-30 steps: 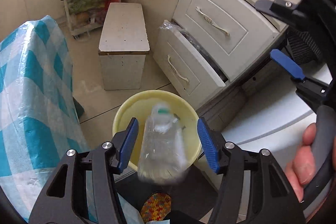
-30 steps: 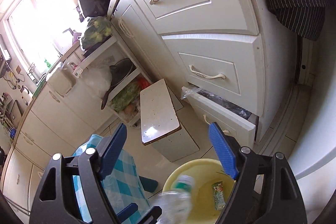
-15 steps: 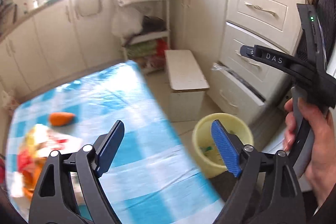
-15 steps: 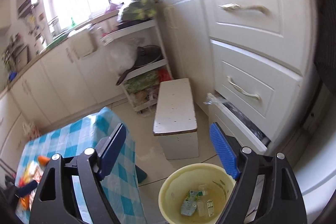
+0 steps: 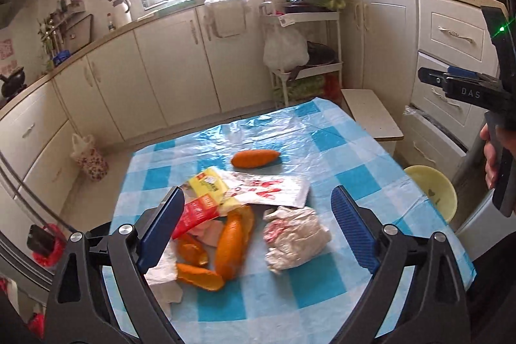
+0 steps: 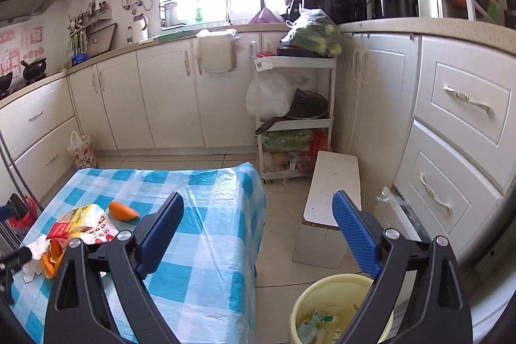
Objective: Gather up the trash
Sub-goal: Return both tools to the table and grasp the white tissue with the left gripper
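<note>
While both grippers' jaws are opening with nothing between them, the crumpled wrapper (image 5: 295, 239) looks light and soft, best pinched mid-bulge.

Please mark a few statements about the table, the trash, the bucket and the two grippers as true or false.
1. The left gripper holds a bottle. False: nothing is between its opening jaws.
2. Orange peels lie on the checked tablecloth. True.
3. The yellow bucket stands on the table. False: it stands on the floor beside it.
4. The bucket already holds some trash. True.
5. The right gripper is shut on a wrapper. False: its jaws are opening, with nothing between them.
</note>
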